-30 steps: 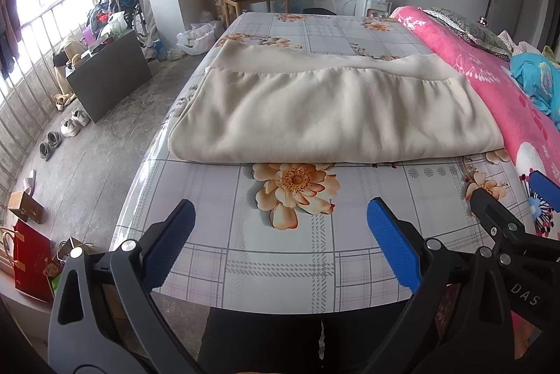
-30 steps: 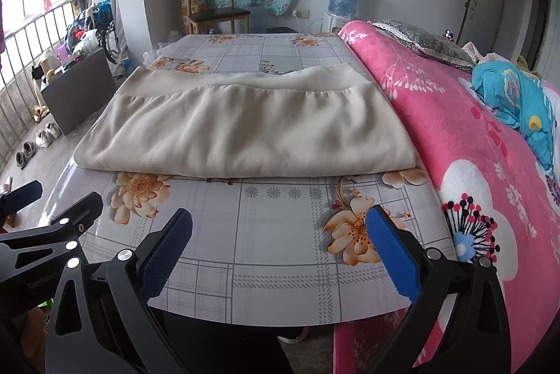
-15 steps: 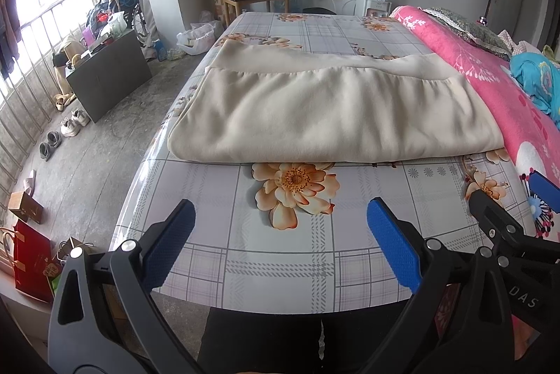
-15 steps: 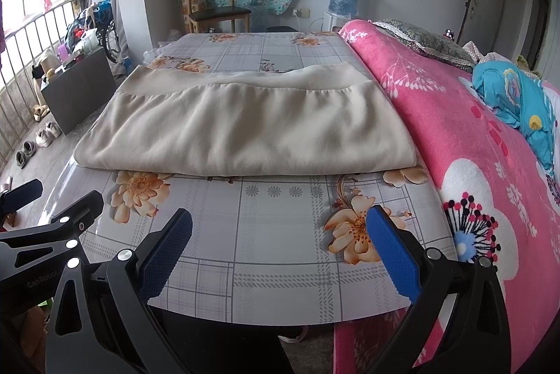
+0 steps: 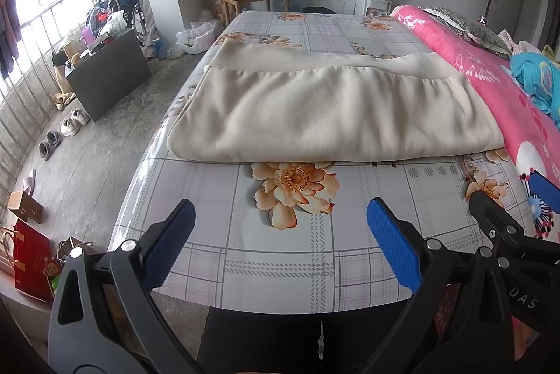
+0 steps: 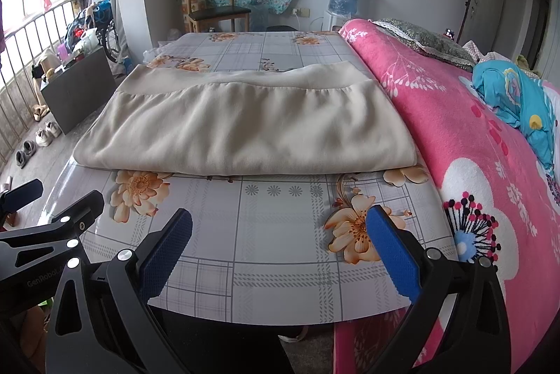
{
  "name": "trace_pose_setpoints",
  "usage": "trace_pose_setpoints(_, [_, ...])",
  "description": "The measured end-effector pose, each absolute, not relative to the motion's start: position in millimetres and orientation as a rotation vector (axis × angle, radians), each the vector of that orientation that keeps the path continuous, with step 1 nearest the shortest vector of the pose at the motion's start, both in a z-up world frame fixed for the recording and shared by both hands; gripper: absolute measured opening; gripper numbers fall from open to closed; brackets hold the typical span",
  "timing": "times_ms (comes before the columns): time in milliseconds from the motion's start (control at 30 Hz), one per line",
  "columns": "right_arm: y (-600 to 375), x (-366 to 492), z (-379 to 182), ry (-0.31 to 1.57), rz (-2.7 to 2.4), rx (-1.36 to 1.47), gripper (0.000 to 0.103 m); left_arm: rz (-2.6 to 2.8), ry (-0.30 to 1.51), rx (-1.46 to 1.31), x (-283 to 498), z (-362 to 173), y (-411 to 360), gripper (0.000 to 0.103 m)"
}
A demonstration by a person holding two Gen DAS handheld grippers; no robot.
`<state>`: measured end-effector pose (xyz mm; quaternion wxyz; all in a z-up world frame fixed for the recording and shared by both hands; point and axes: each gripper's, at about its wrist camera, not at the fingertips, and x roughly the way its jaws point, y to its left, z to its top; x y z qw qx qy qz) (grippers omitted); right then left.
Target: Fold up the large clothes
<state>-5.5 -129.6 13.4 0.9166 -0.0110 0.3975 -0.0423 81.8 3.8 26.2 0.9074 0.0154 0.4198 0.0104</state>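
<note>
Now cream garment (image 5: 329, 115) folded on table (image 5: 280, 255), both grippers' fingers (image 6: 164, 248) apart

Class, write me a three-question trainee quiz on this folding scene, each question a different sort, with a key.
1. True or false: the left gripper is shut on the beige garment.
2. Multiple choice: what lies directly right of the flowered table? A) a pink blanket B) a sink C) a bookshelf
3. Fill in: the right gripper has its jaws ____.

Key: 1 false, its jaws stand open, short of the garment. 2 A. 3 open.
</note>
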Motion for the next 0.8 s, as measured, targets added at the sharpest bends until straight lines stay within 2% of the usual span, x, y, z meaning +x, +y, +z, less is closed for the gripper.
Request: trace_pose_setpoints(800, [-127.8,-6.2,11.8,0.821,-0.086,-0.025,0.097,0.022,0.867,0.031,81.7,26.3,4.4,0.095])
